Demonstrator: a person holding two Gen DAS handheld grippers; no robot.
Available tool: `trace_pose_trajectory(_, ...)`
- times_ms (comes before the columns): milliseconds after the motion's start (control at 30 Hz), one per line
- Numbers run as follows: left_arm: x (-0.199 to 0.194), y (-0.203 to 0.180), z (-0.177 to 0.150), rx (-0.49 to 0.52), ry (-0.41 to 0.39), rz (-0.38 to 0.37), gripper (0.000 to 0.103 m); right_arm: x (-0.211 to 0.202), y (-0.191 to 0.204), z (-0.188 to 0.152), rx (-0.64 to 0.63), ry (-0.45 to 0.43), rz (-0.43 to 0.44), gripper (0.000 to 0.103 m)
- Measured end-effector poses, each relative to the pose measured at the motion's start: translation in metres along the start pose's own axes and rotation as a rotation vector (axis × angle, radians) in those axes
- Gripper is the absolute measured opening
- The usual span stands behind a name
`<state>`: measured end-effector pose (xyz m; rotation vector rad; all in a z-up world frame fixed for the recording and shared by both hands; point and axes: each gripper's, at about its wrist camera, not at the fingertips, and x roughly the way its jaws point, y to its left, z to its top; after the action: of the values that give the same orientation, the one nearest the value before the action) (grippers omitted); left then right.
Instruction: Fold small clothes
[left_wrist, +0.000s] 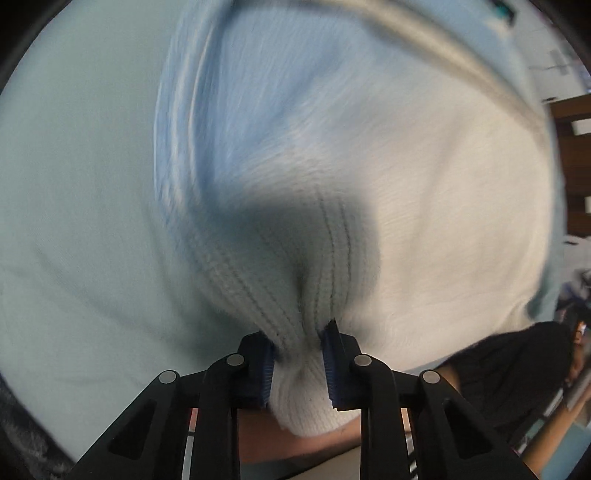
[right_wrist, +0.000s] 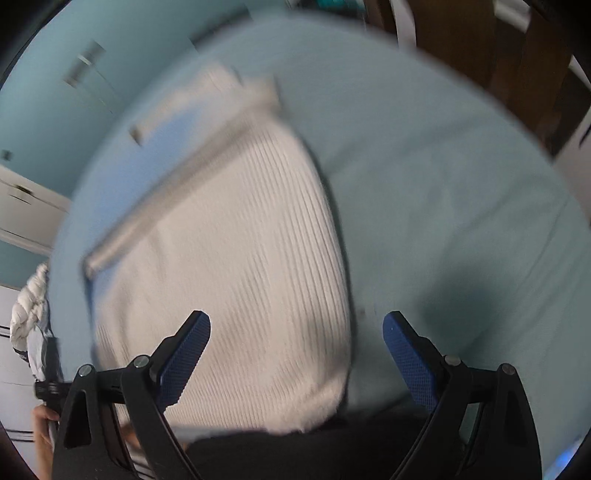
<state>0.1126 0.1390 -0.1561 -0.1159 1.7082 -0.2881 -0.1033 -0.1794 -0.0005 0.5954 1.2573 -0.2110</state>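
The left hand-held gripper (left_wrist: 297, 363) pinches a bunched fold of the white ribbed knit (left_wrist: 424, 221), the cloth squeezed between its blue pads (left_wrist: 330, 365) and bulging out behind them. From that pinch the knit fans out over the pale blue sheet (left_wrist: 74, 221), with a light blue part (left_wrist: 207, 122) of the garment on the far left side of the knit. In the right wrist view the knit (right_wrist: 236, 266) lies on the sheet (right_wrist: 461, 221), a grey band (right_wrist: 173, 195) across its far end. The right hand-held gripper (right_wrist: 296, 345) is spread wide over the knit's near right edge, one pad (right_wrist: 184, 362) above the cloth, the other beside it over the sheet, nothing between them.
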Motion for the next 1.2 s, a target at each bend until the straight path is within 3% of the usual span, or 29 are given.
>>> trace_pose_trajectory(33,-0.010,-0.002,-0.003,0.008,-0.043,-0.020,0.021,0.022,-0.003,0.006,0.026,0.135,-0.022,0.093)
trace_pose_trajectory(167,-0.033,-0.011,-0.013,0.027,-0.148,-0.044,0.021,0.083,-0.008,0.009,0.056,0.501,-0.070,0.093)
trace_pose_trajectory(233,-0.038,-0.015,-0.009,0.029,-0.171,-0.046,0.021,0.097,-0.005,0.009,0.037,0.565,-0.110,0.093)
trace_pose_trajectory(433,-0.058,-0.010,0.001,0.030,-0.227,-0.091,0.020,0.142,0.037,0.003,-0.174,0.617,-0.341,0.092)
trace_pose_trajectory(533,-0.060,0.002,0.004,0.017,-0.247,-0.128,0.020,0.136,0.063,-0.008,-0.300,0.546,-0.381,0.065)
trace_pose_trajectory(600,-0.066,0.001,0.003,0.011,-0.285,-0.148,0.019,0.122,0.076,-0.017,-0.379,0.476,-0.330,0.020)
trace_pose_trajectory(700,-0.083,0.001,0.000,0.027,-0.376,-0.183,0.018,0.093,0.082,-0.019,-0.393,0.331,-0.268,0.016)
trace_pose_trajectory(767,-0.094,-0.005,-0.002,0.036,-0.438,-0.217,0.017,0.058,0.083,-0.019,-0.371,0.163,-0.202,0.015)
trace_pose_trajectory(867,-0.114,-0.003,-0.008,0.018,-0.512,-0.255,0.017,0.008,0.074,-0.026,-0.274,-0.033,-0.012,0.014)
trace_pose_trajectory(900,-0.119,0.000,-0.010,0.007,-0.529,-0.263,0.017,-0.005,0.067,-0.028,-0.218,-0.073,0.061,0.014)
trace_pose_trajectory(967,-0.136,-0.002,-0.019,-0.017,-0.608,-0.273,0.016,-0.018,0.049,-0.029,-0.086,-0.062,0.210,0.014)
trace_pose_trajectory(1067,-0.166,-0.005,-0.038,-0.004,-0.725,-0.264,0.011,-0.040,0.022,-0.033,0.134,-0.110,0.527,0.013)
trace_pose_trajectory(1133,-0.187,-0.007,-0.050,0.005,-0.773,-0.264,0.010,-0.062,0.017,-0.036,0.190,-0.200,0.628,0.012)
trace_pose_trajectory(1200,-0.202,-0.007,-0.057,0.009,-0.802,-0.281,0.010,-0.080,0.014,-0.042,0.202,-0.254,0.653,0.012)
